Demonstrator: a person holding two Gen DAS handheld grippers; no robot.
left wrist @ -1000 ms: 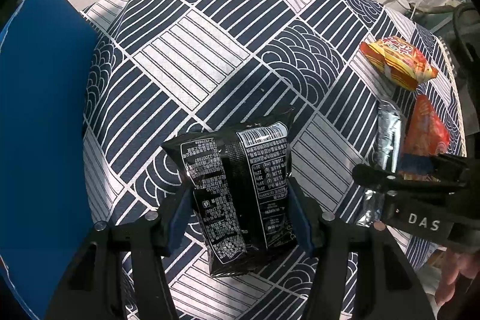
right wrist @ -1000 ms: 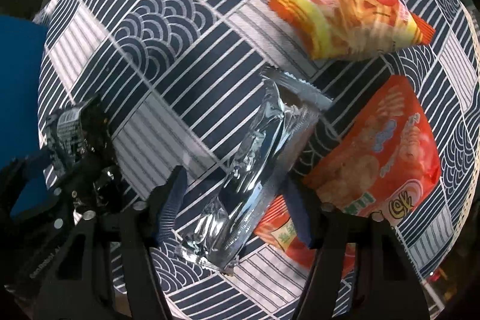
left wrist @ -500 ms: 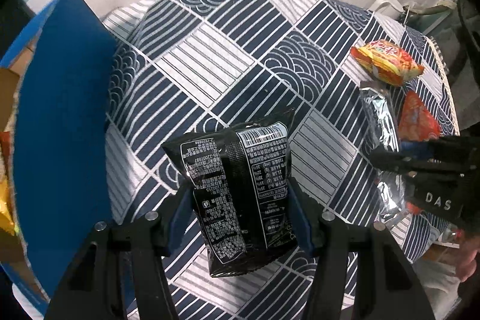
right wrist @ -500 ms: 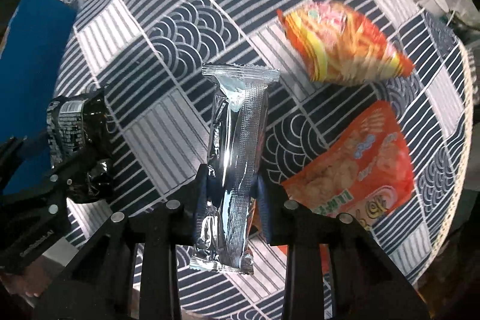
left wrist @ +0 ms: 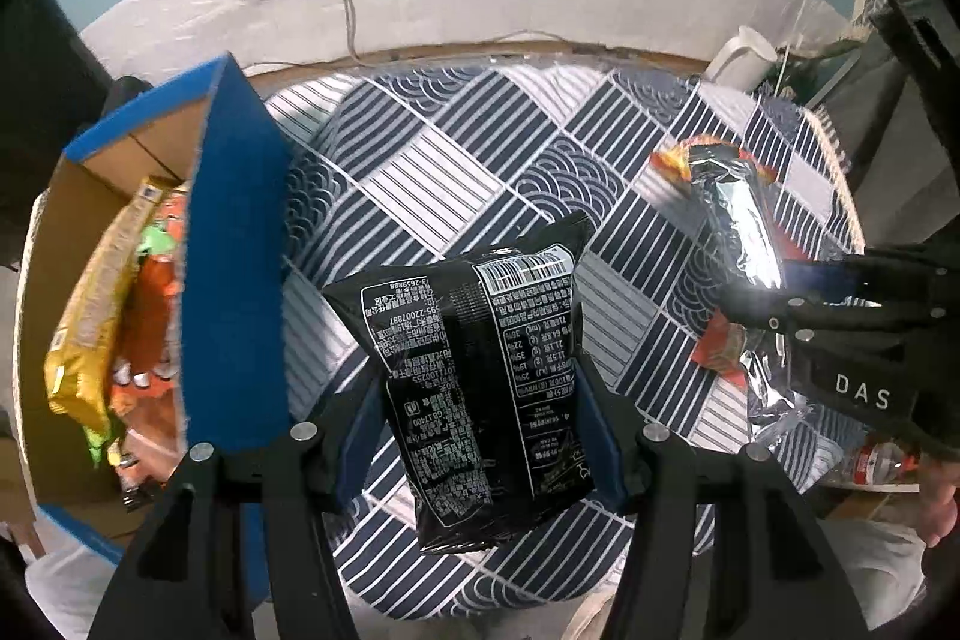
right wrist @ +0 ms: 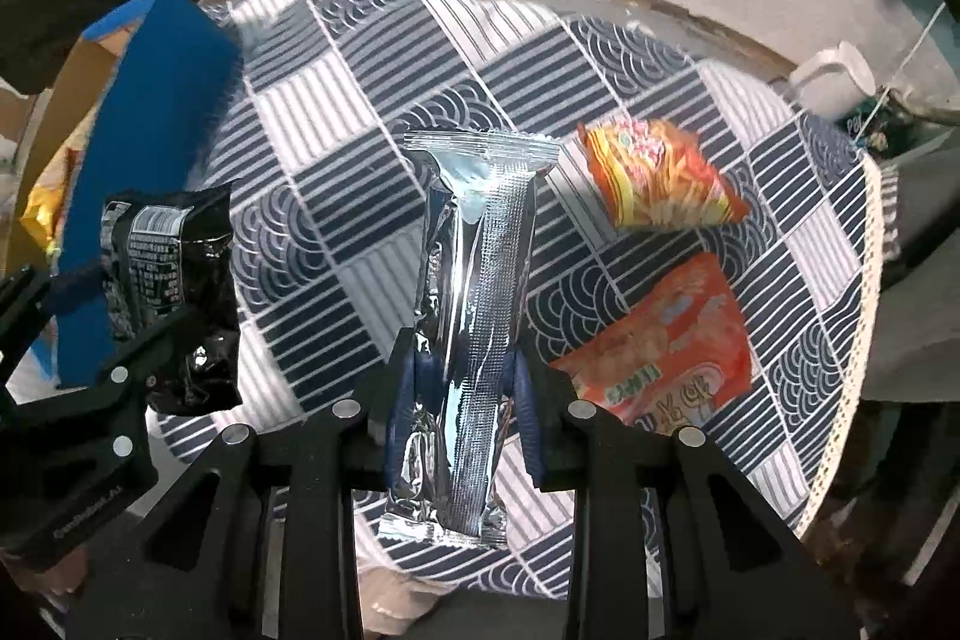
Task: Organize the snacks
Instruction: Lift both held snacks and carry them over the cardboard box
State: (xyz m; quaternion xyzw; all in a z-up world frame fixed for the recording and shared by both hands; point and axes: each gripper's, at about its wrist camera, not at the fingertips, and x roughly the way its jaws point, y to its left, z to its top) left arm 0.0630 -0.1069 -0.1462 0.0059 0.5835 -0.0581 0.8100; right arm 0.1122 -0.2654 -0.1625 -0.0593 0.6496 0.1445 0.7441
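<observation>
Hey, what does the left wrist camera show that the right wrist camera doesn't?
Only the left wrist view looks down into the blue box and shows the yellow and orange packets already inside.

Only the right wrist view shows the orange packet and the red and yellow packet in full on the tablecloth.

Both show the left gripper shut on the black packet and the right gripper shut on the silver packet.

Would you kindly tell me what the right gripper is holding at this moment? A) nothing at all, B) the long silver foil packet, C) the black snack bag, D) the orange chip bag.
B: the right gripper is clamped on the silver foil packet, lifted above the patterned tablecloth.
</observation>
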